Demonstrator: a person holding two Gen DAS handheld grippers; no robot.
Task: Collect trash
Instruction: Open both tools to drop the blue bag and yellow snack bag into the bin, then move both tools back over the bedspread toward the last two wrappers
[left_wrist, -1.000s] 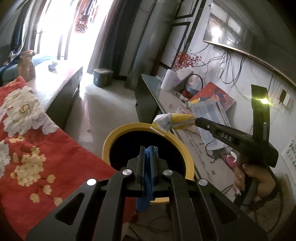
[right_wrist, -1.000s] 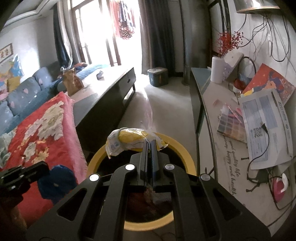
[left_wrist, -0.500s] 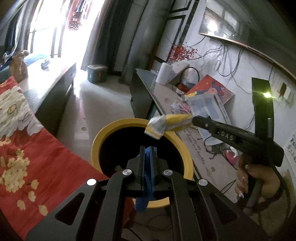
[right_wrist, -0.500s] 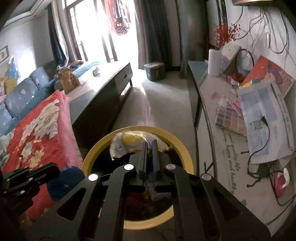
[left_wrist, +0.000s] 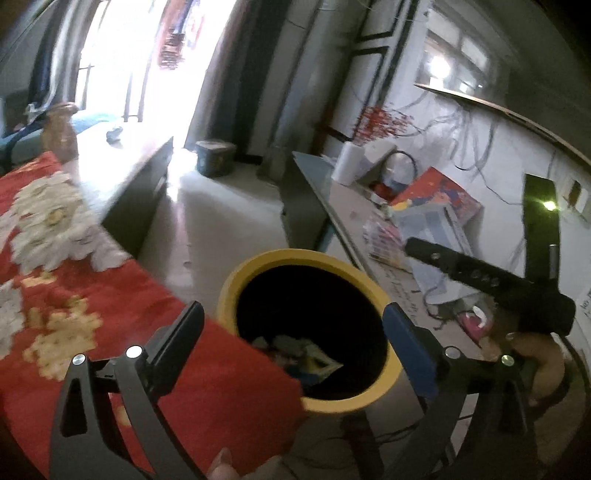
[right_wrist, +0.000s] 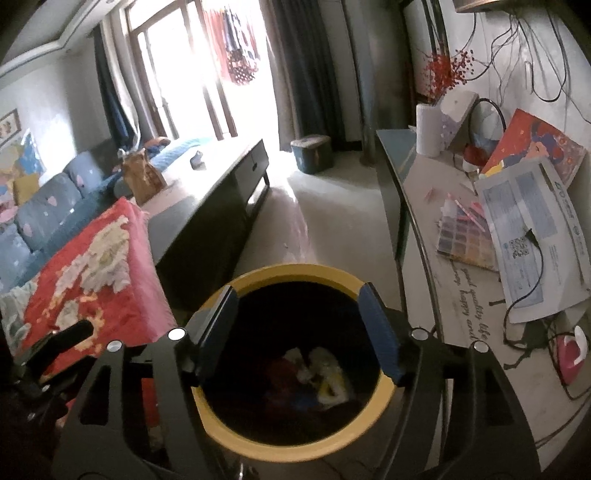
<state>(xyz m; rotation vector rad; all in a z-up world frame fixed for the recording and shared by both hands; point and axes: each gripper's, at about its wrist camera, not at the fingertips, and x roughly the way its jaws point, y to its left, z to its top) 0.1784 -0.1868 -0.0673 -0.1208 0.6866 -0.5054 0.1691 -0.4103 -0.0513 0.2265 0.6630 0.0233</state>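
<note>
Poised over the yellow-rimmed bin (right_wrist: 295, 452), left gripper (left_wrist: 295, 332) and right gripper (right_wrist: 299, 325), fingers just sprung wide, gripping nothing. Wrappers (right_wrist: 325, 380) down inside. Hemmed by red blanket (left_wrist: 74, 314) and worktop (right_wrist: 476, 306).

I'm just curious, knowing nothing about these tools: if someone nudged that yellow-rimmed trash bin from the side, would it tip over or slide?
Probably slide or wobble rather than roll. The trash bin looks tall and deep, so a push near the rim might tip it. Only a few wrappers lie at its bottom, so it is likely light and easily shifted.
</note>
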